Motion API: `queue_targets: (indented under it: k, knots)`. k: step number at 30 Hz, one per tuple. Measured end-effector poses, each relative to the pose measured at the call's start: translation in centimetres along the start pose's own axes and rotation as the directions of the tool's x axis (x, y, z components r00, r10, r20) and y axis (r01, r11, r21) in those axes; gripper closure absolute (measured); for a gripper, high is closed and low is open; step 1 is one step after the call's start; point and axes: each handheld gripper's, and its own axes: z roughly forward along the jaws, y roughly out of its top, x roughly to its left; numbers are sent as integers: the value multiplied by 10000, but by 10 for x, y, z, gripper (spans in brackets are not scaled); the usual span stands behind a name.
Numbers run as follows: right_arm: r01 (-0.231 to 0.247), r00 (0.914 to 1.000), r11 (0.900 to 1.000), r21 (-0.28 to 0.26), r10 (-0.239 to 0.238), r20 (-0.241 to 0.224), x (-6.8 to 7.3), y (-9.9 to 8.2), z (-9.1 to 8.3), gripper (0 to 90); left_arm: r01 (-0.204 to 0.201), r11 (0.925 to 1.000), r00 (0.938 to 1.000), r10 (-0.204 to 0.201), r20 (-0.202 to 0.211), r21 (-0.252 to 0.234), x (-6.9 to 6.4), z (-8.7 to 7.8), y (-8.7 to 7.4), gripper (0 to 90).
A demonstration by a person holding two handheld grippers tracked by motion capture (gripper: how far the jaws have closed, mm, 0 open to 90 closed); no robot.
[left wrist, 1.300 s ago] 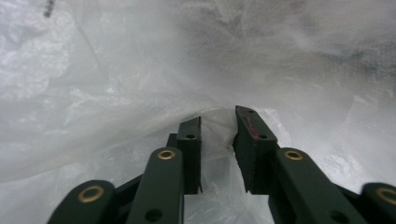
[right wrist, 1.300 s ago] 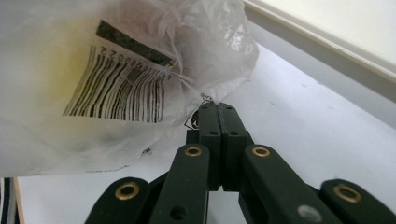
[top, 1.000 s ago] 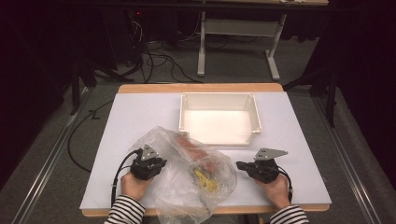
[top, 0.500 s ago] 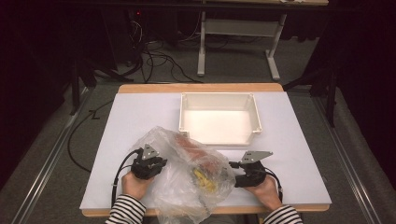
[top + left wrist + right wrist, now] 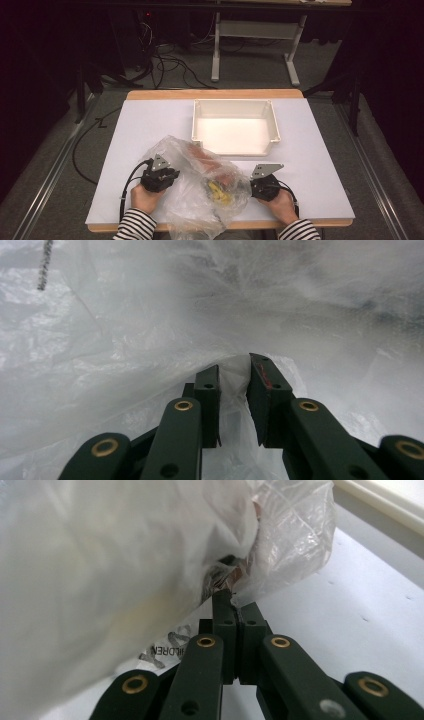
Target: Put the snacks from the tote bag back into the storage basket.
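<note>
Left gripper [image 5: 165, 176] at the near left, jaws narrow and pinching a fold of the clear plastic bag [image 5: 200, 192]. The bag lies crumpled and cloudy between the two grippers, showing reddish and yellow contents [image 5: 217, 187] inside and black print near its edge. Right gripper [image 5: 254, 186] touches the bag's right edge, jaws pressed together on thin film there. White tray [image 5: 272, 120] sits beyond both.

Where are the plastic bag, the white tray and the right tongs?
plastic bag [image 5: 187, 200]: high view, its crumpled middle.
white tray [image 5: 234, 102]: high view, its far rim.
right tongs [image 5: 234, 611]: right gripper view, tips pinching the bag's edge.
</note>
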Motion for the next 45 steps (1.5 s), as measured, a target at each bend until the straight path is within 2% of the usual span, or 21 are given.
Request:
queue_targets:
  k: [4,9,12,15,19,21,25,29,35,38,42,45]
  knots:
    - [-114,9996,9999,-107,117,264,-4,-4,-8,900,-75,9999,9999,74,-84,-131,-2,-4,2,731]
    - [-401,9970,9990,-185,412,657,-13,-10,-21,900,-455,9977,9977,427,-534,-508,-10,-17,9,591]
    - [-585,9949,9980,-227,601,804,-19,-14,-26,900,-507,9962,9962,453,-749,-711,-12,-23,14,502]
    - [-858,9915,9958,-307,883,955,-24,-17,-30,900,-444,9952,9956,369,-863,-871,-13,-24,16,445]
    - [-978,9879,9946,-349,1013,1171,-29,-19,-34,900,-333,9951,9942,236,-1045,-927,-11,-24,19,399]
    - [-1031,9858,9939,-402,1074,1288,-31,-20,-36,900,-231,9952,9949,136,-1000,-948,-10,-23,19,387]
    - [-1156,9813,9923,-450,1211,1494,-36,-21,-38,900,-35,9976,9973,-16,-734,-690,-6,-17,18,384]
    - [-1314,9763,9897,-572,1392,1659,-40,-22,-39,900,-26,9999,9985,17,-549,-163,-4,-5,13,438]
    - [-1438,9719,9877,-610,1525,1792,-45,-21,-40,900,-205,9986,9992,221,-334,480,-6,5,7,646]
    - [-1444,9703,9873,-663,1544,1862,-47,-21,-40,900,-173,9985,9994,189,-292,528,-7,5,7,729]
    - [-1568,9646,9845,-782,1696,2021,-51,-20,-40,900,-459,9951,9989,468,-84,878,-11,-1,6,848]
    - [-1649,9606,9824,-880,1802,2117,-54,-19,-41,900,-536,9936,9984,518,205,997,-18,-7,1,877]
